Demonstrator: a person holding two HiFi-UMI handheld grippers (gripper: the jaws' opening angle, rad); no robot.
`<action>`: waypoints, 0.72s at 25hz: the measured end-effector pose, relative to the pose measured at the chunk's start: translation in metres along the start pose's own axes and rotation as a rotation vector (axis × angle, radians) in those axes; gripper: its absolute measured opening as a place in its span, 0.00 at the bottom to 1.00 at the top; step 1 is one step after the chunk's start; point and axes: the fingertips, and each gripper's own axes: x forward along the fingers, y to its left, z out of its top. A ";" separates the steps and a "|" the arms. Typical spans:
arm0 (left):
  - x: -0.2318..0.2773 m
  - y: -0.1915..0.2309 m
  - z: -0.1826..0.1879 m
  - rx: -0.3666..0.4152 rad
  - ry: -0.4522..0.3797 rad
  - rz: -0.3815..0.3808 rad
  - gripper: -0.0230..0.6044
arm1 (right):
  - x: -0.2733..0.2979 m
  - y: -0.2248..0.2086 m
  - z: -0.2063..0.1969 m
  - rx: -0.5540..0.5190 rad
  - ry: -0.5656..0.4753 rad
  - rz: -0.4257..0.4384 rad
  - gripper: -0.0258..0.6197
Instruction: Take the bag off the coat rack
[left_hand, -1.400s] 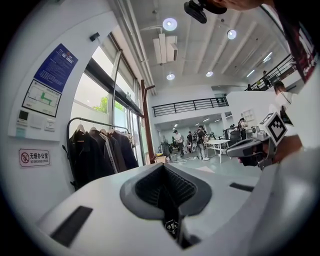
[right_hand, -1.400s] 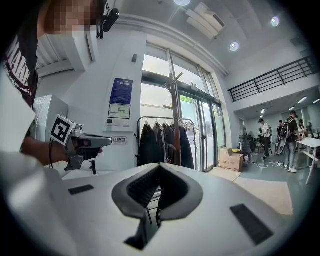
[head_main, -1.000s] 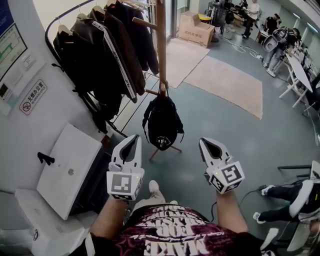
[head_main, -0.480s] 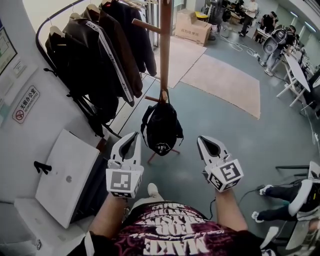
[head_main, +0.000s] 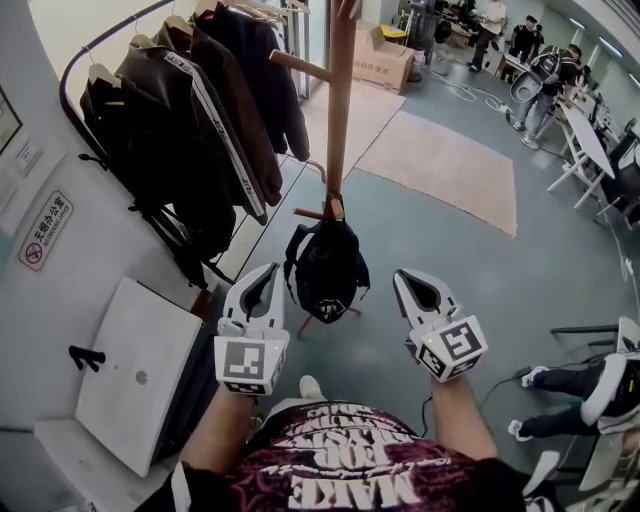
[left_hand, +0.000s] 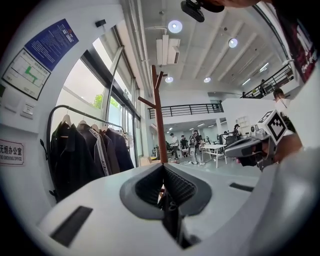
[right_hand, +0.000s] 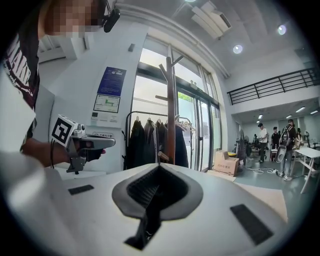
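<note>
The black backpack (head_main: 325, 268) hangs by its top handle from a low peg of the wooden coat rack (head_main: 341, 120), so it likely needs lifting clear. The left gripper (head_main: 263, 283) and right gripper (head_main: 411, 287) point toward it from short of it, jaws closed and empty, apparently on approach.

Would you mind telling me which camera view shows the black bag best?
The head view: the whole bag hangs in plain sight on the coat rack. Both gripper views show only the rack's pole; the bag cannot be made out in them.
</note>
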 end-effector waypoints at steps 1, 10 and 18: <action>0.003 0.002 -0.001 0.000 -0.001 -0.008 0.05 | 0.003 -0.001 0.000 0.000 0.001 -0.006 0.05; 0.018 0.021 0.001 0.009 -0.025 -0.062 0.05 | 0.024 0.003 0.007 0.000 -0.011 -0.049 0.05; 0.020 0.032 -0.005 -0.023 -0.018 -0.056 0.05 | 0.033 -0.003 0.017 -0.032 0.003 -0.053 0.05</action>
